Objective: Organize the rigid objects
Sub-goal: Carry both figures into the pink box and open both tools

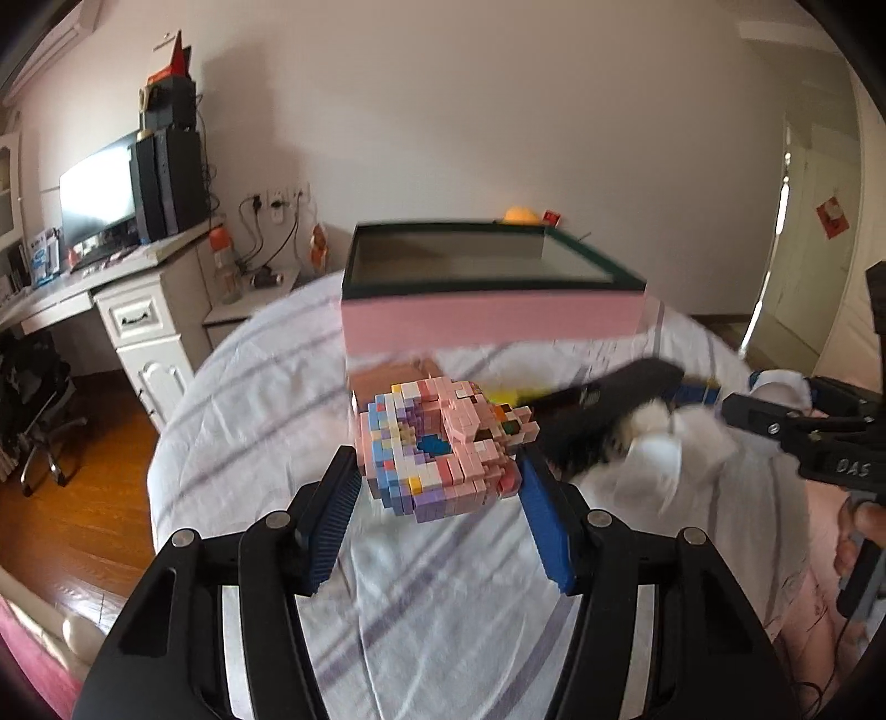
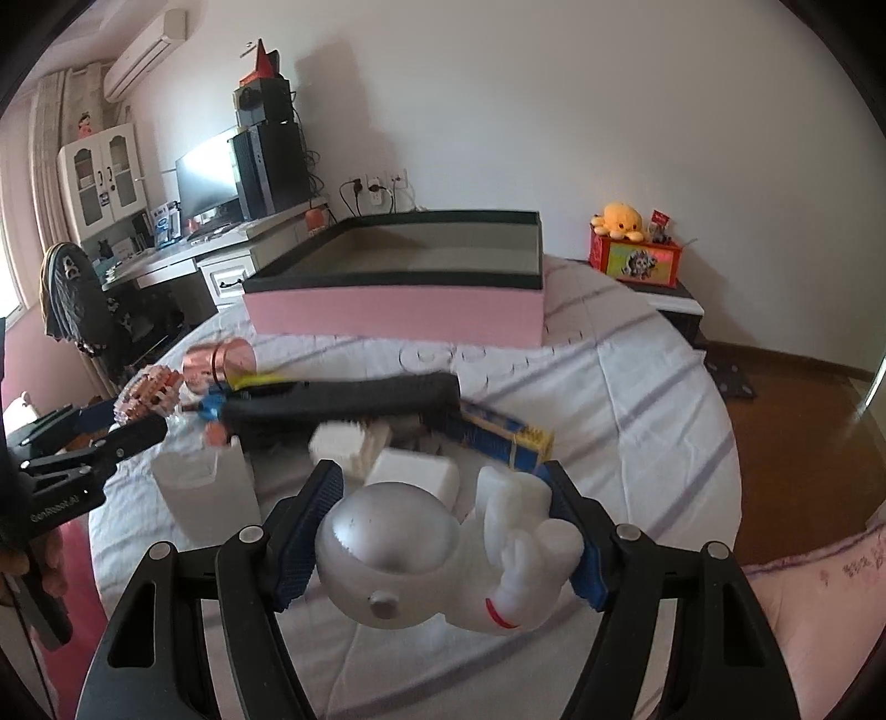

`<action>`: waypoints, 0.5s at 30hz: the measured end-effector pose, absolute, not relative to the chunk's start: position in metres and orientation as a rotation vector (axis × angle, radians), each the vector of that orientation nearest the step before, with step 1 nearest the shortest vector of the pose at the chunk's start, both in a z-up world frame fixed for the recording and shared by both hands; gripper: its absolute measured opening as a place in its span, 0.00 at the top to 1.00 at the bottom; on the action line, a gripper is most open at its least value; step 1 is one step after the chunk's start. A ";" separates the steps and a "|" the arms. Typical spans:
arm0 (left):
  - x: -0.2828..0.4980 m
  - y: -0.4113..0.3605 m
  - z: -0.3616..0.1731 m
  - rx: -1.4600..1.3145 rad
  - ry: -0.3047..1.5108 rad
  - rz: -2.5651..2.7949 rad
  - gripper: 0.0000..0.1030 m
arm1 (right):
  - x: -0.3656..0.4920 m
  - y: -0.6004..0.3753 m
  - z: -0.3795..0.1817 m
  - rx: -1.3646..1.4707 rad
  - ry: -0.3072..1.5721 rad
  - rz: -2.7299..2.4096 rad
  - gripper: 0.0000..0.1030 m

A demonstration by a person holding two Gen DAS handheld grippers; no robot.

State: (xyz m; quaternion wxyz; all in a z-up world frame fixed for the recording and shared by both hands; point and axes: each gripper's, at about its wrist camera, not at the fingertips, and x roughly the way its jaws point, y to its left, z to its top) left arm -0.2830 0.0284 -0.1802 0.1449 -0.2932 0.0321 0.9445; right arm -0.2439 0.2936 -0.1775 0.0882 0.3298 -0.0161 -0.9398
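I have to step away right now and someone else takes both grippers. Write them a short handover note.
Left gripper: shut on the pastel brick-built figure, lifted off the bed.
Right gripper: shut on the white astronaut figure, also lifted.
Pink box sits open at the far side of the bed; what can be seen of its inside looks empty.
Still on the bedsheet: long black tool, copper cup, white blocks, blue-yellow brush.
Done: both figures picked up. Left: probably box them, then the rest.

Place: bedroom in a home
Bedding: striped white quilt [image 2: 637,354] spread over a bed
Work corner: white desk [image 1: 83,282] with monitor [image 1: 97,194], office chair [image 1: 33,399]
Fittings: wall air conditioner [image 2: 145,52], wood floor [image 2: 803,432]
Personal touches: yellow plush toy [image 2: 621,220] on a side cabinet
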 end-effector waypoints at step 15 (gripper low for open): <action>-0.411 0.067 -0.115 -0.742 0.164 2.680 0.43 | -0.360 0.284 -0.112 0.880 0.068 -2.801 0.29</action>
